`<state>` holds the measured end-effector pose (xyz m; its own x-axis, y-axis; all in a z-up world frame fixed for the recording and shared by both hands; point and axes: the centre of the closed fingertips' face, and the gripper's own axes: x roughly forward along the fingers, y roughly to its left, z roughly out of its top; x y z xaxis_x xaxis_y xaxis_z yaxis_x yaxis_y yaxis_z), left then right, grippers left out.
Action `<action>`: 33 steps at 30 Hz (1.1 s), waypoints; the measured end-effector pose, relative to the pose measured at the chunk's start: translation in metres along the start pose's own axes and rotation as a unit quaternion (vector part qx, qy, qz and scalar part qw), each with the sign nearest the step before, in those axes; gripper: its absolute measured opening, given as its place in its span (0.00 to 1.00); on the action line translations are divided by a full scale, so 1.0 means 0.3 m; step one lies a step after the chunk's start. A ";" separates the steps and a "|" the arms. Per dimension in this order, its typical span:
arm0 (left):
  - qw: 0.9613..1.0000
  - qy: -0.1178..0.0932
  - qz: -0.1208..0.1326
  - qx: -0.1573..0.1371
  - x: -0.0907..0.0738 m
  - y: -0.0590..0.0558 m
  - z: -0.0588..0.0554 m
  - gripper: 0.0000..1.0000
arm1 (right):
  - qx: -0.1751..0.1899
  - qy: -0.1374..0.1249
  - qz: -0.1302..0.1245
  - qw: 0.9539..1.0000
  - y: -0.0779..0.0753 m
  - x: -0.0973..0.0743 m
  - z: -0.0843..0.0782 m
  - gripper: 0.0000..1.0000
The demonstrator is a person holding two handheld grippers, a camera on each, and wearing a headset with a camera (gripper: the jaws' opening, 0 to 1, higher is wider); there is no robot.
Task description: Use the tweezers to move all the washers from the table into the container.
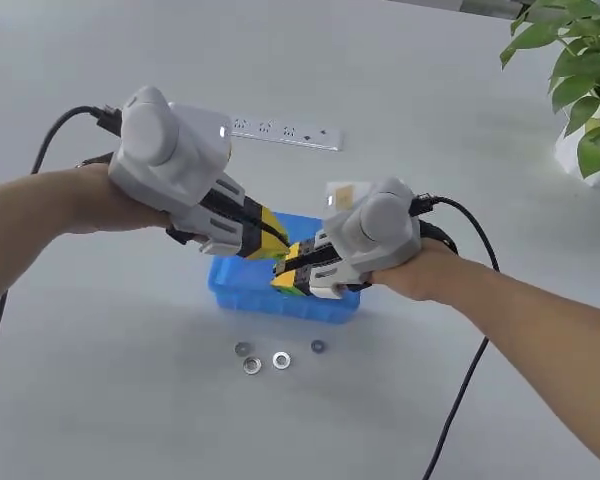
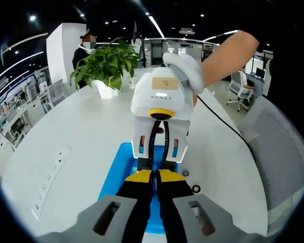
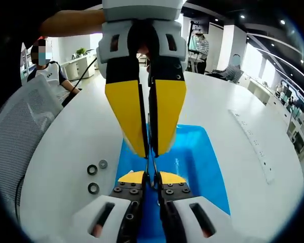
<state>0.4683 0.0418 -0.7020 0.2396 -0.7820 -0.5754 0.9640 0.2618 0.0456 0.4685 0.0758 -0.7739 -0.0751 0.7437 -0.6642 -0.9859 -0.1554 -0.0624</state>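
Note:
A blue container point(image 1: 280, 302) sits mid-table, and my two grippers meet tip to tip above it. The left gripper point(image 1: 278, 248) comes in from the left and the right gripper point(image 1: 282, 278) from the right. In the right gripper view a thin metal pair of tweezers point(image 3: 152, 167) runs from my right gripper point(image 3: 152, 178) into the yellow jaws of the left gripper point(image 3: 149, 149); both are shut on it. Several washers point(image 1: 251, 366) lie on the table in front of the container, seen too as washers point(image 3: 93, 188) beside the container point(image 3: 197, 167). The left gripper point(image 2: 155, 174) faces the right gripper point(image 2: 156, 163).
A white power strip point(image 1: 280, 131) lies behind the container. A potted plant point(image 1: 580, 80) stands at the far right. Black cables point(image 1: 465, 390) trail from both grippers. Bare white table point(image 1: 110, 400) surrounds the washers.

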 end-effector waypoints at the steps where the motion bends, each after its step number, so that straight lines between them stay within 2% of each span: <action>1: 1.000 0.000 0.000 0.003 0.000 -0.001 0.000 0.06 | 0.000 0.000 0.000 1.000 0.000 0.000 0.000 0.10; 8: 1.000 0.001 0.003 0.007 -0.004 0.004 0.004 0.06 | 0.001 0.002 -0.003 1.000 -0.004 -0.004 0.002 0.12; 20: 1.000 -0.007 0.016 0.005 -0.051 0.013 0.051 0.06 | 0.004 -0.014 -0.013 1.000 -0.012 -0.047 0.047 0.13; 27: 1.000 -0.006 0.019 0.008 -0.082 -0.014 0.090 0.06 | 0.004 -0.021 -0.016 1.000 0.008 -0.076 0.080 0.16; 33: 1.000 0.001 0.021 0.013 -0.101 -0.036 0.109 0.05 | 0.004 -0.025 -0.018 1.000 0.034 -0.102 0.110 0.19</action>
<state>0.4542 0.0442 -0.6583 0.2800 -0.7695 -0.5740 0.9556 0.2804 0.0904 0.4558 0.0731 -0.7296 -0.0458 0.7802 -0.6238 -0.9891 -0.1228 -0.0809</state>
